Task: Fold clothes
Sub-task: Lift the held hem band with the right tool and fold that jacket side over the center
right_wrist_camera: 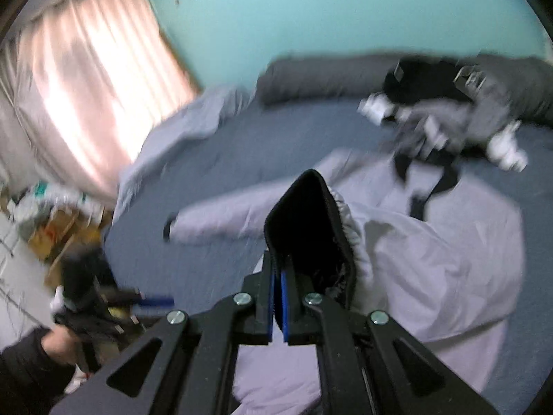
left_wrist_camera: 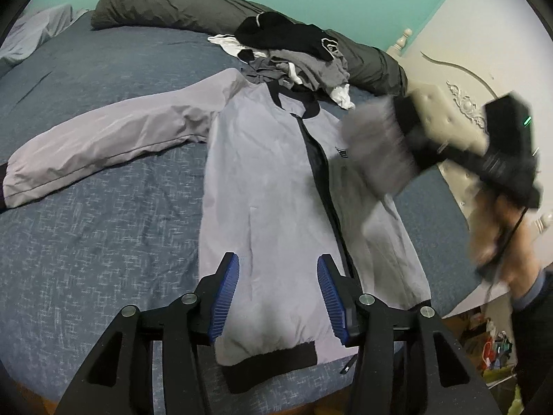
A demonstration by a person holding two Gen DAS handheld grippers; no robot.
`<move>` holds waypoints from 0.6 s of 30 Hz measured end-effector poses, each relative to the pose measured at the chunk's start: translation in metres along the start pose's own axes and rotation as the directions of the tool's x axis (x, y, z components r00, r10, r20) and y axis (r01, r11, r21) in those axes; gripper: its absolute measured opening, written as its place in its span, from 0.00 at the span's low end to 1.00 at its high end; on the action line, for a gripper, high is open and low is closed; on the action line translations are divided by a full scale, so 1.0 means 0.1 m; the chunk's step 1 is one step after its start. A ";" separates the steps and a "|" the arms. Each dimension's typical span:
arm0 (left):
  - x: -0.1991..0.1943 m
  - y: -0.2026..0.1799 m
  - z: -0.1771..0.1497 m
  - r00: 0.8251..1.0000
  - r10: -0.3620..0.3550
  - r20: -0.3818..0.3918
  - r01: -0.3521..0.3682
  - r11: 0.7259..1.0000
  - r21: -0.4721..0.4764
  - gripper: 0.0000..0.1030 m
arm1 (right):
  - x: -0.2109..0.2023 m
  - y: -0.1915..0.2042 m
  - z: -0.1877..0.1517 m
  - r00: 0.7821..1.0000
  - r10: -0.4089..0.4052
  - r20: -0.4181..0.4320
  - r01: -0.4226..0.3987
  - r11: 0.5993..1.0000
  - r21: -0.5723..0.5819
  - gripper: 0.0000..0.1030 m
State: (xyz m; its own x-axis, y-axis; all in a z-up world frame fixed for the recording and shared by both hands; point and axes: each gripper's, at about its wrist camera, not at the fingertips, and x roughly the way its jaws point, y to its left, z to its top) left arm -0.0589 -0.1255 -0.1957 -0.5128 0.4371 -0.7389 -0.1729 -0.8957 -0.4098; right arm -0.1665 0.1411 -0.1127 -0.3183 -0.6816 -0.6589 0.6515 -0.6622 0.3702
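The grey jacket point(left_wrist_camera: 269, 186) lies face up on the blue bedspread point(left_wrist_camera: 86, 249), front zip closed, one sleeve stretched out flat toward the bed's far side. It looks like a thin, smooth shell fabric: light, limp, probably slippery, creasing softly and not holding an edge. The black ribbed cuffs, hem band point(left_wrist_camera: 273, 363) and collar are thicker and grippier, so they seem the safest places to pinch; the shell itself would likely slide or bunch. The right gripper point(right_wrist_camera: 278, 294) is clamped on the black cuff point(right_wrist_camera: 307, 228) of the other sleeve, lifted over the jacket's body, the gathered grey fabric trailing from it. The left gripper point(left_wrist_camera: 278, 297) hovers over the hem with its jaws apart, nothing between the ridged blue pads. Beyond the collar sits a loose heap of clothes point(left_wrist_camera: 297, 52) against a dark rolled duvet point(left_wrist_camera: 166, 7).
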 end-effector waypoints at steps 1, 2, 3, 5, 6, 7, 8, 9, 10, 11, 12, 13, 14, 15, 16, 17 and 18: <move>-0.02 0.02 -0.01 1.000 0.003 0.001 -0.003 1.000 -0.001 0.50 | 0.16 0.03 -0.12 1.000 0.004 -0.029 -0.004 1.000 0.005 0.03; -0.03 0.04 -0.01 1.000 0.006 -0.001 -0.006 1.000 -0.002 0.50 | 0.31 0.04 -0.23 0.998 0.011 -0.056 -0.010 1.000 0.014 0.03; -0.04 0.06 -0.01 1.000 0.008 -0.003 -0.008 1.000 -0.002 0.50 | 0.42 0.03 -0.32 0.997 0.017 -0.077 -0.015 1.000 0.026 0.03; -0.04 0.08 -0.02 1.000 0.011 -0.005 -0.011 1.000 -0.004 0.50 | 0.56 -0.02 -0.49 0.994 0.016 -0.111 -0.011 0.999 0.044 0.03; -0.04 0.09 -0.03 1.000 0.011 -0.006 -0.011 1.000 -0.005 0.50 | 0.62 -0.04 -0.58 0.992 0.005 -0.130 0.001 0.999 0.048 0.04; -0.03 0.09 -0.03 1.000 0.011 -0.007 -0.011 1.000 -0.006 0.50 | 0.67 -0.07 -0.64 0.989 0.011 -0.145 -0.003 0.998 0.060 0.06; -0.01 0.09 -0.04 1.000 0.009 -0.010 -0.009 1.000 -0.006 0.50 | 0.67 -0.09 -0.66 0.988 0.017 -0.150 -0.007 0.997 0.071 0.06; 0.01 0.08 -0.04 1.000 0.006 -0.015 -0.006 1.000 -0.005 0.50 | 0.66 -0.11 -0.67 0.988 0.015 -0.151 -0.004 0.997 0.075 0.09; 0.04 0.06 -0.04 1.000 0.004 -0.019 -0.004 1.000 -0.005 0.50 | 0.64 -0.12 -0.68 0.988 0.013 -0.151 -0.001 0.997 0.080 0.24; 0.07 0.05 -0.04 1.000 0.001 -0.022 -0.001 1.000 -0.005 0.50 | 0.63 -0.14 -0.69 0.988 0.011 -0.152 0.001 0.996 0.084 0.33; 0.10 0.03 -0.04 1.000 -0.003 -0.026 0.003 1.000 -0.003 0.50 | 0.58 -0.16 -0.69 0.990 0.022 -0.139 -0.010 0.996 0.090 0.47; 0.13 0.01 -0.04 1.000 -0.007 -0.030 0.007 1.000 -0.001 0.50 | 0.50 -0.18 -0.67 0.992 0.042 -0.117 -0.030 0.995 0.097 0.49; 0.17 -0.02 -0.04 0.999 -0.011 -0.036 0.011 1.000 0.003 0.50 | 0.40 -0.24 -0.66 0.994 0.051 -0.092 -0.041 0.993 0.109 0.49; 0.21 -0.04 -0.04 0.999 -0.016 -0.041 0.016 1.000 0.006 0.50 | 0.30 -0.31 -0.64 0.997 0.040 -0.072 -0.032 0.993 0.118 0.49; 0.26 -0.07 -0.04 0.999 -0.021 -0.046 0.022 1.000 0.010 0.50 | 0.21 -0.38 -0.62 0.998 0.021 -0.056 -0.014 0.992 0.124 0.49; 0.31 -0.12 -0.04 0.998 -0.026 -0.053 0.027 0.999 0.016 0.51 | 0.12 -0.47 -0.62 0.999 -0.007 -0.046 0.013 0.991 0.130 0.49; 0.37 -0.15 -0.04 0.998 -0.031 -0.060 0.032 0.999 0.022 0.51 | 0.04 -0.58 -0.62 0.998 -0.042 -0.041 0.047 0.990 0.134 0.49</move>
State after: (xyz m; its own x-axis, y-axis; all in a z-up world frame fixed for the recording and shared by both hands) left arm -0.0713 -0.0954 -0.2189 -0.4558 0.4688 -0.7566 -0.2080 -0.8826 -0.4215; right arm -0.1623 0.1964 -0.1773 -0.3170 -0.6395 -0.7004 0.5376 -0.7295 0.4228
